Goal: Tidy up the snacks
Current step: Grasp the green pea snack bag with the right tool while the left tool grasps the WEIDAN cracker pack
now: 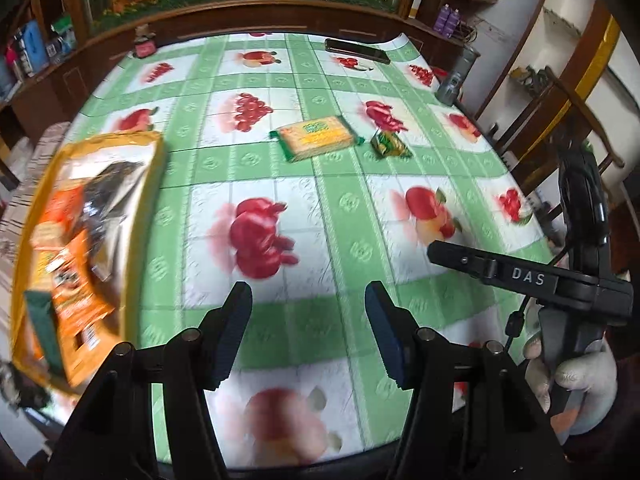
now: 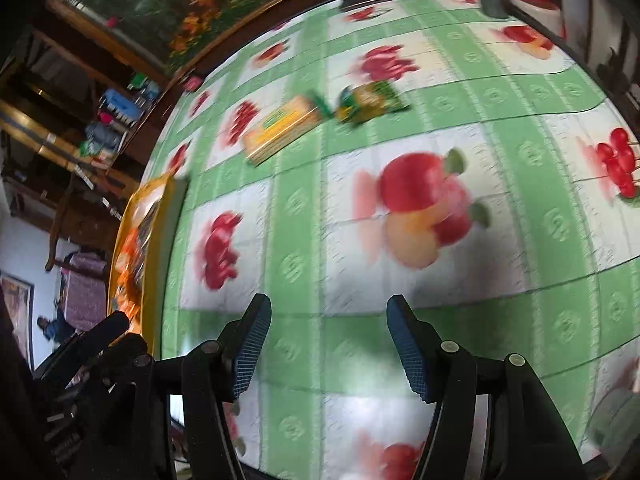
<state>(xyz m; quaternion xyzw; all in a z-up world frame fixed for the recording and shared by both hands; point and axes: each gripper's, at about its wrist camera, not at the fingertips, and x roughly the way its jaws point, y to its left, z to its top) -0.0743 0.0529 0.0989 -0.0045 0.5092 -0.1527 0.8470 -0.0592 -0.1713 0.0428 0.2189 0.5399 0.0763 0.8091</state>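
Note:
A yellow tray (image 1: 158, 160) at the table's left edge holds several orange and dark snack packets (image 1: 76, 240); it also shows in the right wrist view (image 2: 160, 216). A yellow biscuit pack (image 1: 316, 136) and a small green-yellow snack packet (image 1: 390, 145) lie side by side mid-table, also seen in the right wrist view as the biscuit pack (image 2: 280, 128) and the small packet (image 2: 368, 100). My left gripper (image 1: 308, 332) is open and empty above the near table. My right gripper (image 2: 328, 344) is open and empty; its body shows at the right of the left wrist view (image 1: 520, 276).
The table wears a green checked cloth with fruit prints (image 1: 344, 208). A black phone (image 1: 356, 51) lies at the far edge. A grey can (image 1: 454, 80) stands at the far right corner. Wooden shelves and chairs surround the table.

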